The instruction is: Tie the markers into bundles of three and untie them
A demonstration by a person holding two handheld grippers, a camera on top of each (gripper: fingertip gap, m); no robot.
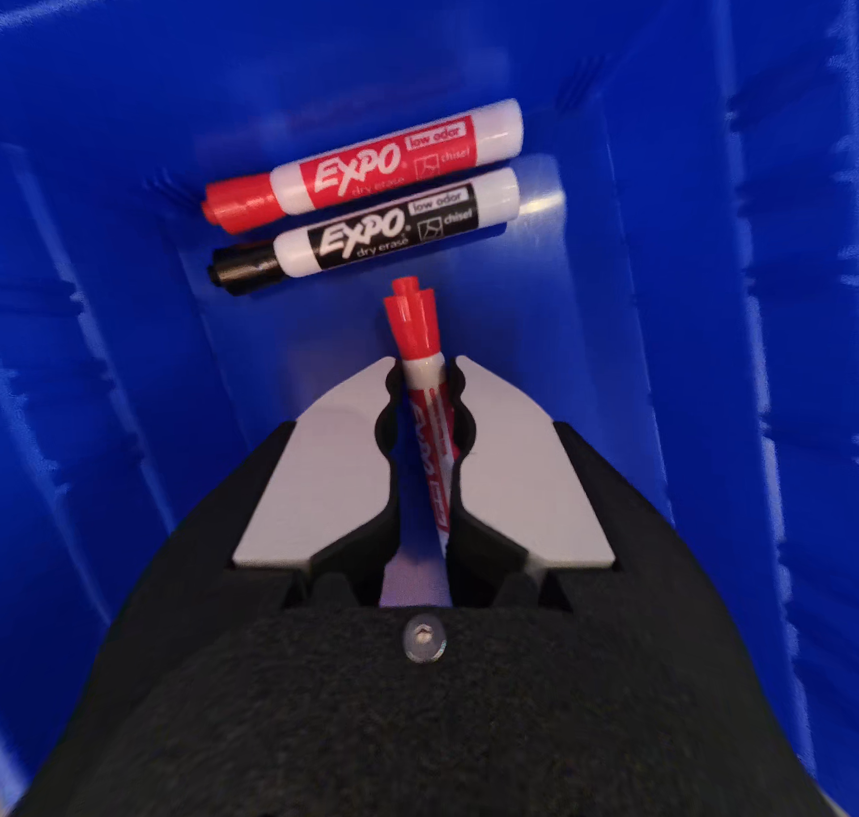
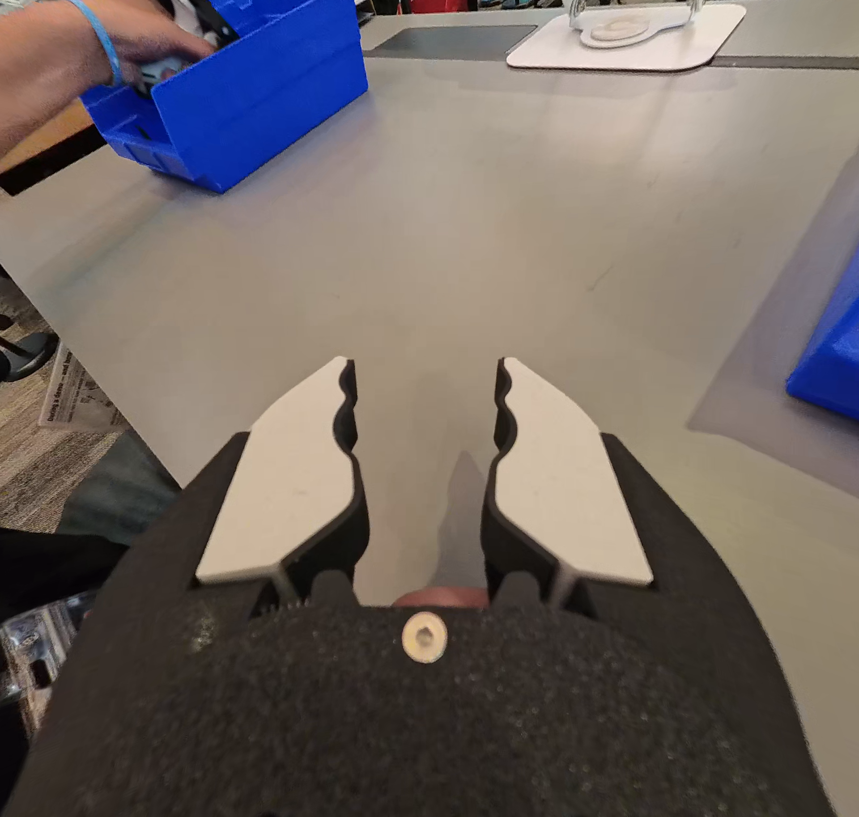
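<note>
Left tongs point(image 1: 422, 367) of mine grip a red marker point(image 1: 418, 353) inside the blue bin point(image 1: 139, 376); another red marker point(image 1: 362, 165) and a black marker point(image 1: 367, 232) lie at twelve o'clock. Right tongs point(image 2: 425, 367) gape wide above the counter point(image 2: 465, 214).

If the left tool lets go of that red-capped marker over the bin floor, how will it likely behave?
The red-capped white marker looks stiff: it juts straight out of the left tool, with no droop. Its round, glossy barrel would probably roll on the smooth floor of the blue plastic bin, perhaps until it meets the black-capped marker lying flat there. It is probably light too, being slim plastic.
</note>
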